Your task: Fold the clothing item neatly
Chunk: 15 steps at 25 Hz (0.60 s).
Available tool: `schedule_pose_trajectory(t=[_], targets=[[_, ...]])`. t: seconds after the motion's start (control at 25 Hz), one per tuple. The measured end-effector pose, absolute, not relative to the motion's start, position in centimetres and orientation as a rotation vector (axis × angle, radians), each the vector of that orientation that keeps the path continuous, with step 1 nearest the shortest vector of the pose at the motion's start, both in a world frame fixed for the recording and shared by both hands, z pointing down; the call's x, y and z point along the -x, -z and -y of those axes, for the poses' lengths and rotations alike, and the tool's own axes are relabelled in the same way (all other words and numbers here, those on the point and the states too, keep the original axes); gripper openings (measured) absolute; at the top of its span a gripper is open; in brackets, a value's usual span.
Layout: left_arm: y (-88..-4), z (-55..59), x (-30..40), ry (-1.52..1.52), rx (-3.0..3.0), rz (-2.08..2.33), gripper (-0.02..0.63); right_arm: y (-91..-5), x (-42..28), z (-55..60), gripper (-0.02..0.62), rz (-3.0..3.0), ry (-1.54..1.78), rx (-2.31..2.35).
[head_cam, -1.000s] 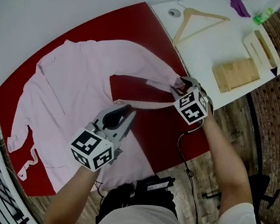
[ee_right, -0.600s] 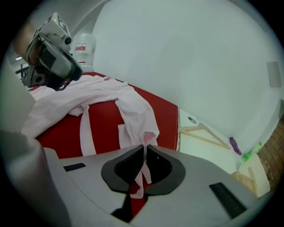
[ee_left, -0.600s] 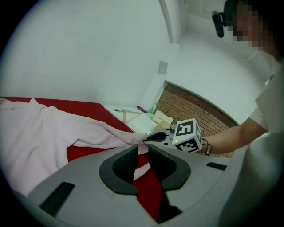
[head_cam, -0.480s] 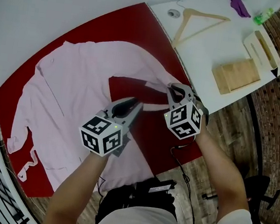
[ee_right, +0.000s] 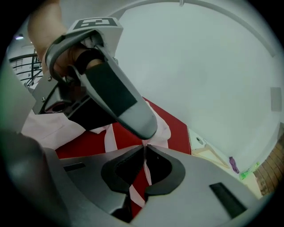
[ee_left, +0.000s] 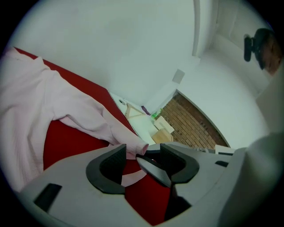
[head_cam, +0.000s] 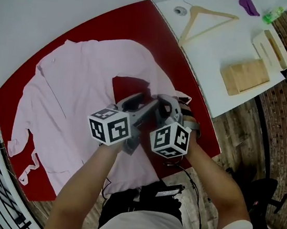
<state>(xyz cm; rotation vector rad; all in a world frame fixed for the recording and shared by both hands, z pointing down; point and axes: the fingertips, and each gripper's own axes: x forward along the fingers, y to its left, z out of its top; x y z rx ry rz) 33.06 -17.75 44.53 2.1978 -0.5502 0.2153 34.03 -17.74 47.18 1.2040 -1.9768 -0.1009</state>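
A pink shirt lies spread on the red table; its right sleeve is bunched near the grippers. My left gripper is open. Its jaws have just been opening, and the sleeve's cuff end hangs loose between the tips without being pressed. My right gripper sits close against it and is shut on a thin strip of the pink fabric. In the right gripper view the jaws meet on that strip, and the left gripper looms just above them.
A white table adjoins on the right, carrying a wooden hanger, a wooden block, a wooden tray, a purple item and a green bottle. A black cable trails over the wooden floor.
The right gripper has travelled left with the sleeve until it meets the left gripper. The left gripper's jaws have opened and let go of the fabric. The sleeve has slackened and bunched.
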Motion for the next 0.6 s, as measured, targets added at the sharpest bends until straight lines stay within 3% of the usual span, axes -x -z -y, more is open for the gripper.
schedule_pose_trajectory(t=[0.32, 0.36, 0.44, 0.6], targets=[[-44.5, 18.5, -32.4, -0.046, -2.019, 0.487, 0.210, -46.3, -30.6, 16.7, 0.029, 2.029, 0.217, -1.180], [-44.5, 18.7, -32.1, -0.025, -2.000, 0.492, 0.178, -46.0, -30.4, 16.7, 0.029, 2.039, 0.233, -1.189], [-44.3, 19.1, -31.3, -0.007, -1.989, 0.515, 0.053, -45.5, -30.0, 16.5, 0.031, 2.061, 0.273, -1.200], [-43.3, 19.9, -30.4, 0.029, -2.010, 0.527, 0.028, -44.5, -30.6, 16.2, 0.048, 2.102, 0.275, -1.266]])
